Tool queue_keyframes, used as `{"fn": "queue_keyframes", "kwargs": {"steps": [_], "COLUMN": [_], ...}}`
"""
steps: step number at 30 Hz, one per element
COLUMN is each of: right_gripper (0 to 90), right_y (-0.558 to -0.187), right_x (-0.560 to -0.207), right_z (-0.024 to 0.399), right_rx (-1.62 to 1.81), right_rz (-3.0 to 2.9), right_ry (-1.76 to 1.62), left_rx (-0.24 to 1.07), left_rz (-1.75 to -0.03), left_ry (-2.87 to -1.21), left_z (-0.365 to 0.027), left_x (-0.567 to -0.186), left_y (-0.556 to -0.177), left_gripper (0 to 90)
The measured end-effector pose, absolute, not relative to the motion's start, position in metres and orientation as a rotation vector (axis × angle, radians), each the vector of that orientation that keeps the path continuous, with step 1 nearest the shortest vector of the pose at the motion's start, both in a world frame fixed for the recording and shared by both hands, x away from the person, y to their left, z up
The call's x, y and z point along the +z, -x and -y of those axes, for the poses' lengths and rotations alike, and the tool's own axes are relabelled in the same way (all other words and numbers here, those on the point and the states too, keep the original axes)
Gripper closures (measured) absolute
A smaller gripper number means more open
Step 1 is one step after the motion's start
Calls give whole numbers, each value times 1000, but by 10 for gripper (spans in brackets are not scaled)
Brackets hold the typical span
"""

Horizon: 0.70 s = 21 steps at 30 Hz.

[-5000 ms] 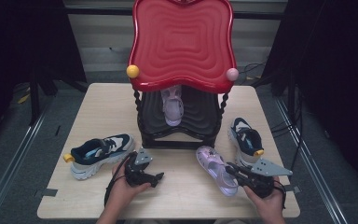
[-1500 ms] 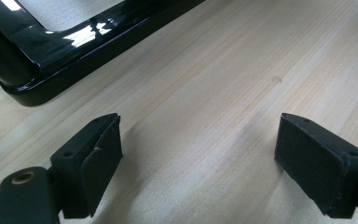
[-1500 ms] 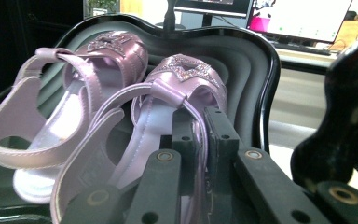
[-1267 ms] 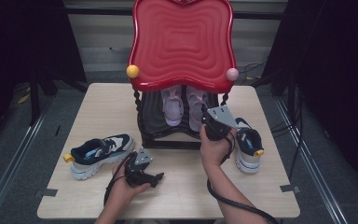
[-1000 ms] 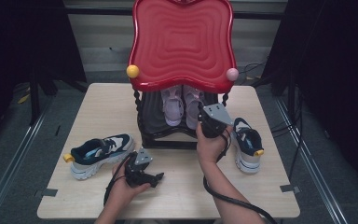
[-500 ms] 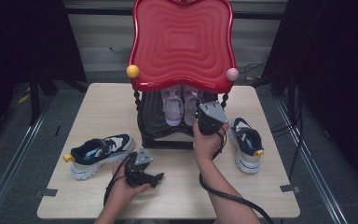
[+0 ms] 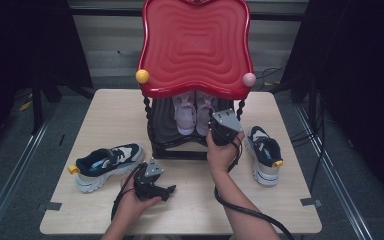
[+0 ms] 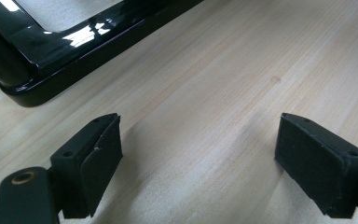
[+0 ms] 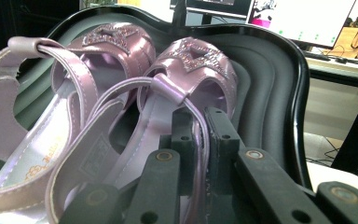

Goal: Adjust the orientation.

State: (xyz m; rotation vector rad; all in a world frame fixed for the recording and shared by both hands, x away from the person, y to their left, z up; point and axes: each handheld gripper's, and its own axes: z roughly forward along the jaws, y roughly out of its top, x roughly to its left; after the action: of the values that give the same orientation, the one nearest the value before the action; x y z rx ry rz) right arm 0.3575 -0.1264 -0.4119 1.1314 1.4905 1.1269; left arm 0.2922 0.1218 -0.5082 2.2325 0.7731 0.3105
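Lilac sandal [image 9: 186,88] strap between closed right gripper [image 9: 198,135] fingers, beside shelf rim [image 9: 298,93].

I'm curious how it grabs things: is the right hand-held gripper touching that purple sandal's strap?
Touching. The right gripper view shows the right hand-held gripper with its jaws closed on the thin strap of the right sandal, pinched between the pads.

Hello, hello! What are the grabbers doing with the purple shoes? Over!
Right gripper shut on heel strap of right-hand lilac glitter sandal on black lower shelf. Left gripper open, resting on wooden table. Other lilac sandal close alongside.
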Motion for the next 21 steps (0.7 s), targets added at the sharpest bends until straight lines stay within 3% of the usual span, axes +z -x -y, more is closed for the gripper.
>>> {"fn": "queue_keyframes", "kwargs": {"steps": [13, 21], "right_gripper": [797, 706], "right_y": [-358, -354], "right_x": [-416, -413], "right_z": [126, 126], "right_rx": [1121, 1146], "right_rz": [-1537, -1558], "right_ry": [-1124, -1115], "left_rx": [312, 312], "left_rz": [-772, -772], "left_ry": [-2233, -2233], "left_z": [-122, -122], "left_x": [-508, -508], "left_y": [-292, -292], "left_gripper": [141, 141]}}
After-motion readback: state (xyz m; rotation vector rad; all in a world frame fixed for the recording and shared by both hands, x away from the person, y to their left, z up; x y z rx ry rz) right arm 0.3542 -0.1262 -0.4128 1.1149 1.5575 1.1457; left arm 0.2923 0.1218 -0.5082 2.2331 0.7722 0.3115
